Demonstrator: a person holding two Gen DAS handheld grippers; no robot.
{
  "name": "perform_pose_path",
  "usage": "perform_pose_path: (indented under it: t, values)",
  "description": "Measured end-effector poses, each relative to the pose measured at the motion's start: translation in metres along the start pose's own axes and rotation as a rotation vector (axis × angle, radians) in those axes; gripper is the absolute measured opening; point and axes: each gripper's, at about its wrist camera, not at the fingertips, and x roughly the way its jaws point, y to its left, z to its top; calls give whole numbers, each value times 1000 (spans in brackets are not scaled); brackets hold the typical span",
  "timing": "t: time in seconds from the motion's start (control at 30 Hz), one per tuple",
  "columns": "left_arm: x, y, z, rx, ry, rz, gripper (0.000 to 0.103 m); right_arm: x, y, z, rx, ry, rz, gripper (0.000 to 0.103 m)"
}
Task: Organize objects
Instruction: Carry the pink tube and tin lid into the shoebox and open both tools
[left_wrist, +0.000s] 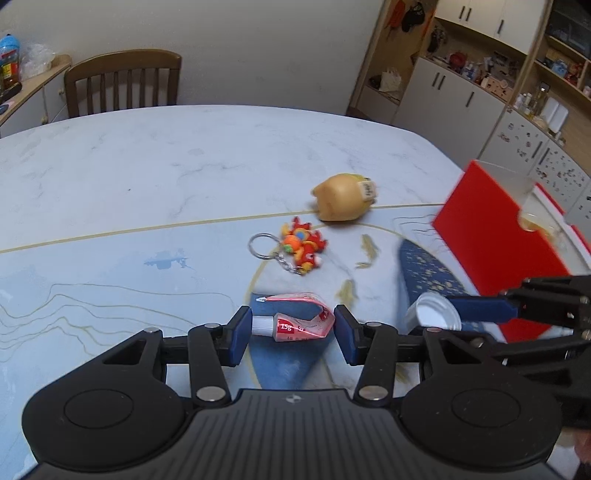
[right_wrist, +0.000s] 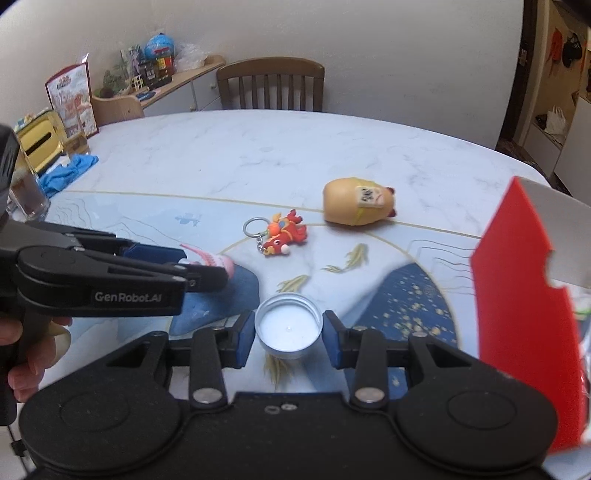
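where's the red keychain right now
The red keychain lies on the table mid-frame in both wrist views, just in front of the tan squishy toy, beyond both grippers.

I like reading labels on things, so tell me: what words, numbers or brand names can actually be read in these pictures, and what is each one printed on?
"GenRobot.AI": white lettering on the side of the left gripper.
"15g": on the red and white toothpaste tube held in that gripper; its other print is too small to read.
Tag on the tan squishy toy: dark marks, too blurred to read.
Red printed packet at the table's far left: print too small to read.
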Motion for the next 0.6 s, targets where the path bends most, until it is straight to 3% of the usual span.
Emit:
perform_pose_path:
  t: [0.33,0.6]
  values:
    - [-44,-42,11,79,-9,-102,47,-63,-31,2,31,-56,-19,38]
    - [-57,-91,30,141,-34,-166,47,-98,-75,-4,79,-93,-52,38]
